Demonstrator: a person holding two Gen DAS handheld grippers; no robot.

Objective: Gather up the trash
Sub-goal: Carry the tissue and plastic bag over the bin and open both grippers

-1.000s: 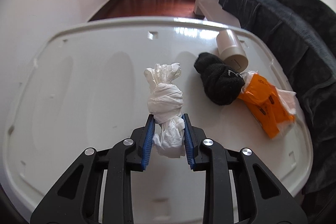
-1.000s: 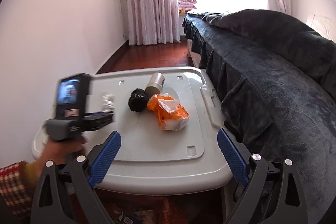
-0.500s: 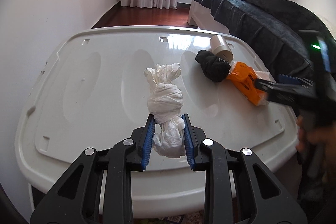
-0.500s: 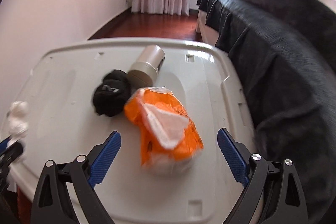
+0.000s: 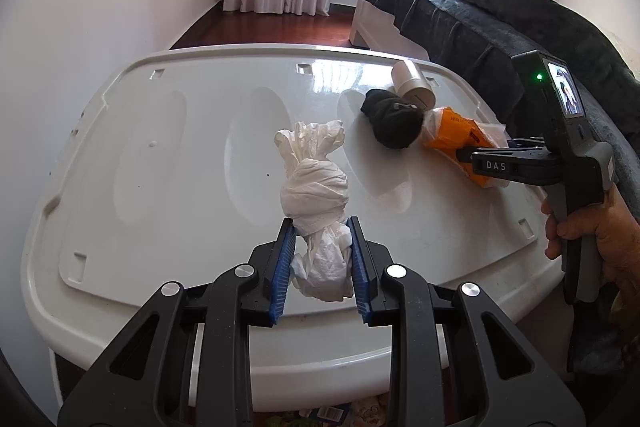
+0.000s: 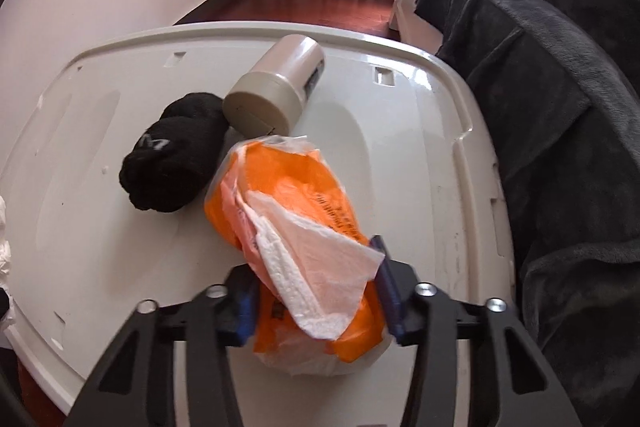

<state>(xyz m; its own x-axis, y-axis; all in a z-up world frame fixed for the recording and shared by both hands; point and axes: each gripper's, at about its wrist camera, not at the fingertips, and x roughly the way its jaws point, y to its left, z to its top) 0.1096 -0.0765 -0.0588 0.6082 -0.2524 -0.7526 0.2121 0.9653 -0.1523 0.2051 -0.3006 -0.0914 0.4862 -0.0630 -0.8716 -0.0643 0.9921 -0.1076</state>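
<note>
The orange bag is being pinched by the right gripper as its jaws are closing (the left gripper is squeezing the white tissue wad), so it should be squeezed firmly before being lifted.

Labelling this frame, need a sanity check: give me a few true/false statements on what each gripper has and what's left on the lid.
1. The left gripper is shut on the white tissue wad. True.
2. The right gripper straddles the black sock. False: its jaws have just been closing round the orange packet.
3. The beige bottle stands upright. False: it lies on its side.
4. The sock rests on the white lid. True.
</note>
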